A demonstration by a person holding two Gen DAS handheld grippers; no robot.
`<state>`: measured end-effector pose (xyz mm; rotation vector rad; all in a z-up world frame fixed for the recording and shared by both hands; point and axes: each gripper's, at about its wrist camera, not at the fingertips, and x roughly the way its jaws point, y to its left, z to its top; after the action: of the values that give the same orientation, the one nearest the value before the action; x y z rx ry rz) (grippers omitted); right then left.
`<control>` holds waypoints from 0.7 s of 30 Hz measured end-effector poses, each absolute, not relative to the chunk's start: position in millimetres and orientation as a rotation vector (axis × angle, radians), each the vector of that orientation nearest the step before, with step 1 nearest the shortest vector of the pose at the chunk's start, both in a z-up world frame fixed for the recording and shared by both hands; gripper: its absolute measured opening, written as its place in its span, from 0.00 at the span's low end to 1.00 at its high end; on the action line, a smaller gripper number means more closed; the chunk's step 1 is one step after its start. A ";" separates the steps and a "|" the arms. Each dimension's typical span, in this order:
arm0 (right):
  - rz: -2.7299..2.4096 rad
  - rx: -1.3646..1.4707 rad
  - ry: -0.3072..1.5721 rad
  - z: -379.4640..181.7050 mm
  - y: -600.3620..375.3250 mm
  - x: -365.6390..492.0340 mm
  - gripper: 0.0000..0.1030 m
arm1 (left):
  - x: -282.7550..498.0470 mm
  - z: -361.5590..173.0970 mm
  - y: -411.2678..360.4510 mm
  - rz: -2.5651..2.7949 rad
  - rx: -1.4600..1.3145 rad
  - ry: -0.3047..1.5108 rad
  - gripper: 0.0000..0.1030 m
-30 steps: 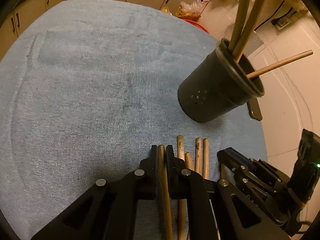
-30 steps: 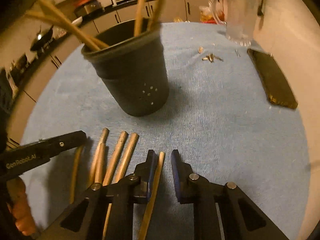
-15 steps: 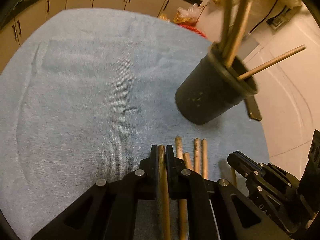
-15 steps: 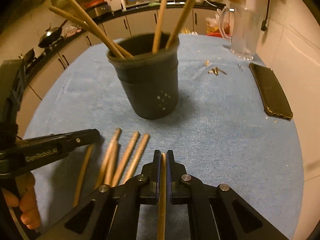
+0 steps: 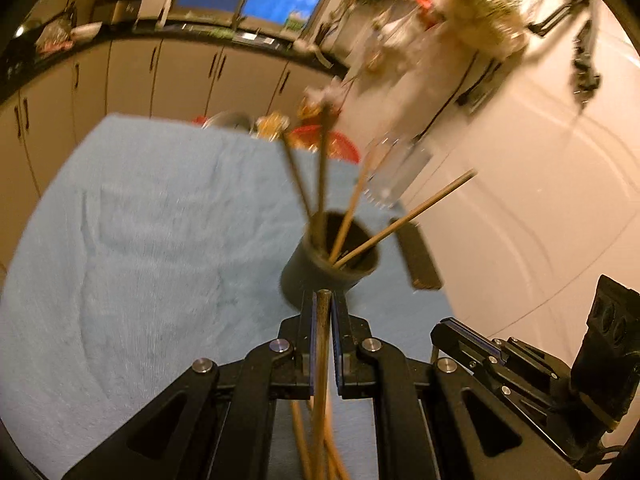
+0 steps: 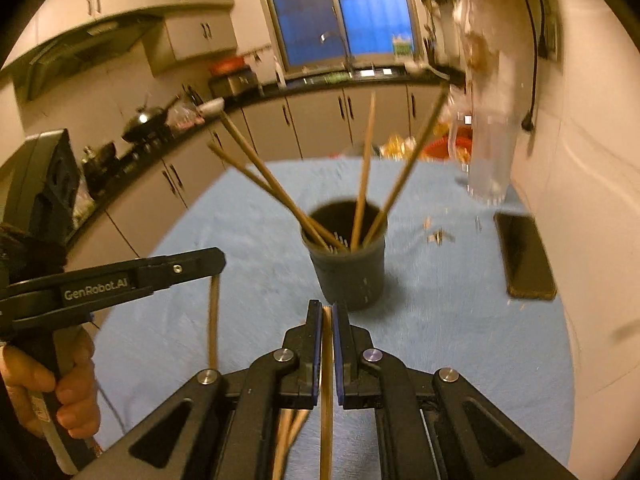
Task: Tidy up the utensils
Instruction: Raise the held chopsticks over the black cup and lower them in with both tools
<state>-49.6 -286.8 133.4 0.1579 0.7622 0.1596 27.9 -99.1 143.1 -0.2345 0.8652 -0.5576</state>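
Note:
A black utensil cup [image 5: 328,268] [image 6: 348,268] stands on the blue cloth [image 5: 140,240] with several wooden chopsticks leaning out of it. My left gripper [image 5: 322,304] is shut on a wooden chopstick [image 5: 321,360] and holds it lifted, its tip just short of the cup. My right gripper [image 6: 327,312] is shut on another chopstick [image 6: 327,400], also lifted in front of the cup. Loose chopsticks [image 5: 304,440] [image 6: 288,432] lie on the cloth below the grippers. The left gripper also shows at the left in the right wrist view [image 6: 216,264].
A dark phone [image 6: 524,256] [image 5: 418,256] lies on the cloth right of the cup. A clear glass pitcher [image 6: 488,152] stands at the far right by the wall. Small scraps [image 6: 440,236] lie near it. Kitchen cabinets run behind the table.
Both grippers have risen from the cloth with their chopsticks and tilted up, so the cup looks smaller and farther. The right gripper closed on its chopstick a second ago.

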 end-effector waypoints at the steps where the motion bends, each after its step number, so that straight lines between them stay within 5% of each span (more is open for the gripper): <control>1: 0.161 0.153 0.740 143.0 -287.3 -53.1 0.06 | 24.9 154.2 -98.2 -0.570 -0.234 0.842 0.07; 21: 0.110 0.085 0.494 260.5 -314.2 -94.3 0.06 | 7.6 238.1 -78.1 -0.596 -0.243 0.627 0.07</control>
<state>-94.3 -314.2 260.5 0.0850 0.4935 0.1099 7.6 -78.1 238.1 -0.2434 0.6270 -0.5958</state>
